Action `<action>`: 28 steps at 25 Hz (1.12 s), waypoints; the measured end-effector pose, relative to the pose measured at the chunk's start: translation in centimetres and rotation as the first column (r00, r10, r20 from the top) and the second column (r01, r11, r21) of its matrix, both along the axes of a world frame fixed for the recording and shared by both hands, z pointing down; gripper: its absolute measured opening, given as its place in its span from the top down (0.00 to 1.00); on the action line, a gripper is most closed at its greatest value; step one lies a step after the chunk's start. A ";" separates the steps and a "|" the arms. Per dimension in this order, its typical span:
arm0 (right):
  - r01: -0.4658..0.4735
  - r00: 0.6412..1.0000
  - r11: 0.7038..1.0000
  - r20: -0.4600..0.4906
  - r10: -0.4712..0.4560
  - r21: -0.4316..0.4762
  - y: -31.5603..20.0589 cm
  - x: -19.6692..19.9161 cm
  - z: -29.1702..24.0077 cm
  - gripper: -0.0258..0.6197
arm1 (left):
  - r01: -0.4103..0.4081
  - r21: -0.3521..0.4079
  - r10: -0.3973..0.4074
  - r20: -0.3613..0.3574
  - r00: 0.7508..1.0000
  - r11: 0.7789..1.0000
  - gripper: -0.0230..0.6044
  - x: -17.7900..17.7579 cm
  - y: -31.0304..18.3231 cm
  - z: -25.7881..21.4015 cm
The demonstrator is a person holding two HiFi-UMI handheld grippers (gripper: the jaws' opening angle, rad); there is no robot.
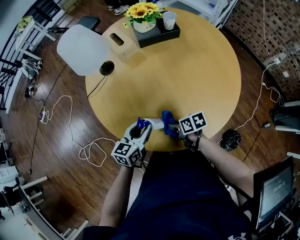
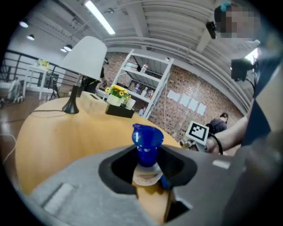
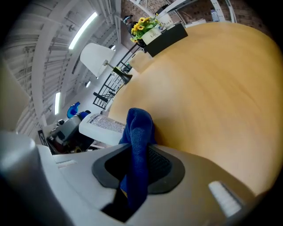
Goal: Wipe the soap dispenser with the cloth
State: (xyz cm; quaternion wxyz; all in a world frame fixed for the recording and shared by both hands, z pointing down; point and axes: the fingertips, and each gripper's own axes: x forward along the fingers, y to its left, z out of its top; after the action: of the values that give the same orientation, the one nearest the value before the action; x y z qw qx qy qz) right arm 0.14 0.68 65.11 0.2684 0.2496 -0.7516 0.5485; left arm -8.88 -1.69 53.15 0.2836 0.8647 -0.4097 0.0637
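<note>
**Soap dispenser pinched at the neck, cloth against its body**

The soap dispenser (image 1: 153, 123) is a white bottle with a blue pump (image 2: 147, 140). It lies sideways over the near edge of the round wooden surface (image 1: 201, 70), right in front of me. I can't tell whether it rests on the wood or hangs just above it.

My left hand-held gripper (image 2: 148, 164) has its jaws nearly together, clamped on the dispenser's neck just under the pump. The pump head sticks out past the jaws. In the head view the white body runs from there toward my right hand.

The cloth (image 3: 138, 143) is blue and bunched. My right hand-held gripper (image 3: 137, 173) has its jaws part closed, pinching the cloth between the pads. A fold stands up out of the jaws, and its free end touches the printed white side of the bottle. The two grippers sit close together with the bottle between them.

The rest sits well apart on the far side of the surface:
- A black tray (image 1: 157, 35) holds a pot of sunflowers (image 1: 142, 10) and a paper cup (image 1: 169, 19).
- A light wooden box (image 1: 123, 45) is just left of the tray.
- A lamp (image 1: 82, 49) with a white shade stands at the left rim.
- A white cable (image 1: 70, 123) loops on the wooden floor to the left.
</note>
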 end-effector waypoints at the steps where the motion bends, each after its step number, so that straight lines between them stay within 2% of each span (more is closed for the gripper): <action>1: -0.012 1.000 1.000 0.000 0.012 0.000 0.2 0.3 0.2 0.82 | -0.036 0.009 0.035 0.041 0.999 0.999 0.74 0.5 0.1 -0.2; 3: -0.045 0.999 0.999 0.011 0.045 0.007 0.3 0.6 0.1 0.82 | -0.135 0.035 0.128 0.154 0.980 0.990 0.74 1.5 0.5 0.2; 4: -0.063 0.998 0.998 0.015 0.063 0.012 0.3 1.0 0.0 0.82 | -0.204 0.052 0.187 0.229 0.955 0.978 0.74 1.9 0.9 0.7; 5: -0.080 0.997 0.997 0.016 0.080 0.016 0.2 1.4 -0.1 0.82 | -0.283 0.063 0.252 0.307 0.918 0.957 0.74 2.6 1.4 1.2; 7: -0.113 0.994 0.993 0.010 0.113 0.023 0.1 2.5 -0.1 0.82 | -0.438 0.058 0.370 0.443 0.817 0.897 0.74 4.1 2.5 1.9; 8: -0.126 0.992 0.992 0.004 0.126 0.029 0.1 3.1 0.0 0.82 | -0.497 0.048 0.413 0.491 0.767 0.866 0.74 4.8 3.0 2.1; 9: -0.136 0.991 0.990 -0.003 0.136 0.035 0.1 3.7 0.0 0.82 | -0.538 0.036 0.443 0.522 0.729 0.842 0.74 5.3 3.3 2.3; 10: -0.142 0.990 0.989 -0.010 0.143 0.042 0.1 4.1 0.0 0.82 | -0.560 0.025 0.460 0.540 0.705 0.828 0.74 5.5 3.4 2.4; 12: -0.151 0.988 0.987 -0.013 0.152 0.054 0.2 4.6 -0.2 0.82 | -0.568 0.011 0.469 0.551 0.690 0.823 0.74 5.4 3.2 2.5; 14: -0.163 0.987 0.985 -0.006 0.164 0.058 0.4 4.8 -0.3 0.82 | -0.552 0.012 0.451 0.561 0.694 0.834 0.73 4.9 2.9 2.4; 15: -0.168 0.986 0.984 0.001 0.168 0.058 0.5 4.8 -0.4 0.82 | -0.539 0.016 0.435 0.570 0.697 0.842 0.68 4.7 2.7 2.4; 17: -0.171 0.985 0.984 0.014 0.170 0.055 0.5 5.0 -0.6 0.82 | -0.492 0.023 0.389 0.582 0.714 0.870 0.62 4.5 2.4 2.2; 18: -0.168 0.986 0.984 0.020 0.167 0.053 0.5 5.0 -0.7 0.82 | -0.449 0.021 0.356 0.577 0.735 0.893 0.62 4.4 2.3 2.0; 19: -0.164 0.986 0.985 0.025 0.163 0.050 0.5 4.9 -0.9 0.82 | -0.386 0.011 0.314 0.559 0.767 0.922 0.61 4.0 2.2 1.9; 21: -0.157 0.987 0.987 0.032 0.155 0.046 0.6 4.5 -1.0 0.82 | -0.216 -0.034 0.205 0.480 0.853 0.976 0.61 3.0 2.5 1.6; 22: -0.155 0.988 0.987 0.033 0.154 0.045 0.7 4.2 -1.0 0.82 | -0.127 -0.063 0.142 0.431 0.891 0.990 0.61 2.5 2.8 1.4; 23: -0.154 0.988 0.987 0.034 0.153 0.044 0.7 4.0 -1.1 0.82 | -0.046 -0.090 0.077 0.387 0.919 0.995 0.61 2.1 3.0 1.3; 24: -0.153 0.988 0.987 0.033 0.152 0.044 0.7 3.8 -1.1 0.82 | 0.024 -0.115 0.018 0.354 0.935 0.993 0.60 1.8 3.2 1.1; 26: -0.150 0.988 0.988 0.030 0.149 0.043 0.8 3.7 -1.0 0.82 | 0.116 -0.159 -0.062 0.312 0.948 0.980 0.61 1.8 3.3 1.0; 28: -0.142 0.990 0.989 0.024 0.141 0.043 1.0 3.9 -0.9 0.82 | 0.156 -0.190 -0.092 0.311 0.946 0.969 0.61 2.8 3.1 0.9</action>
State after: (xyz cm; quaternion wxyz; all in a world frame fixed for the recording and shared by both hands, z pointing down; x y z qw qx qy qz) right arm 4.03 1.70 64.22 0.2151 0.3025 -0.7468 0.5518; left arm -6.12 1.41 54.03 0.3121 0.7823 -0.4926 0.2191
